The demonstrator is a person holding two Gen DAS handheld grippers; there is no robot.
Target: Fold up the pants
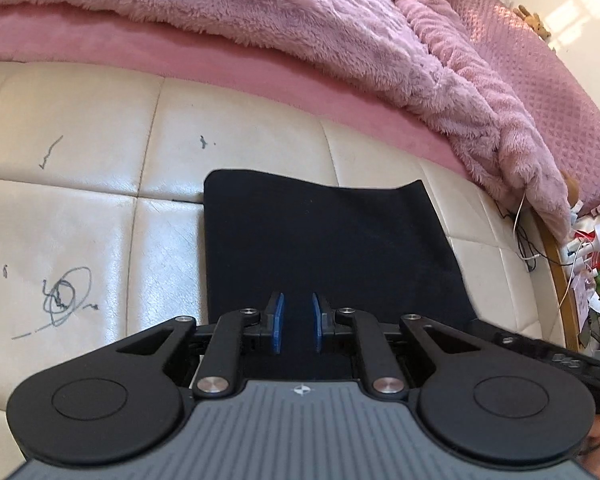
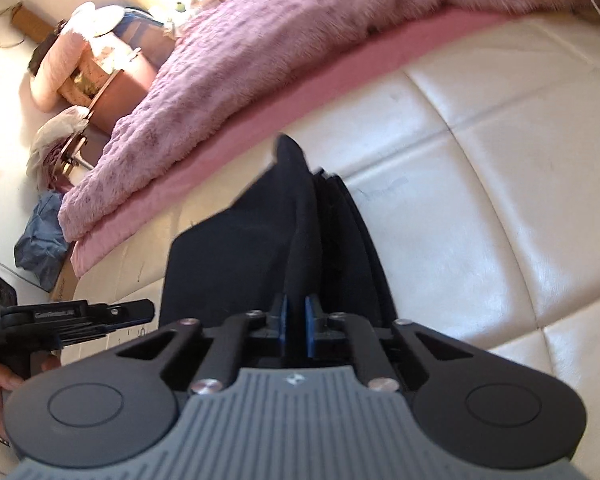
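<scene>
Dark navy pants [image 1: 324,240] lie folded flat on the cream quilted leather surface [image 1: 80,160]. My left gripper [image 1: 298,322] is over their near edge, blue pads [image 1: 277,322] slightly apart with dark cloth between them. In the right wrist view the pants [image 2: 268,248] rise in a lifted fold toward my right gripper [image 2: 296,326], whose blue pads [image 2: 310,328] are narrowly apart with the fabric running between them. Whether either grips the cloth cannot be told. The left gripper also shows in the right wrist view [image 2: 80,316], held by a hand at lower left.
A fluffy pink blanket [image 1: 300,20] and pink sheet edge [image 1: 260,80] lie behind the pants. Cables and clutter [image 1: 580,256] sit at the right bed edge. Ink scribbles [image 1: 64,300] mark the leather. Floor clutter and blue cloth [image 2: 40,236] lie at left.
</scene>
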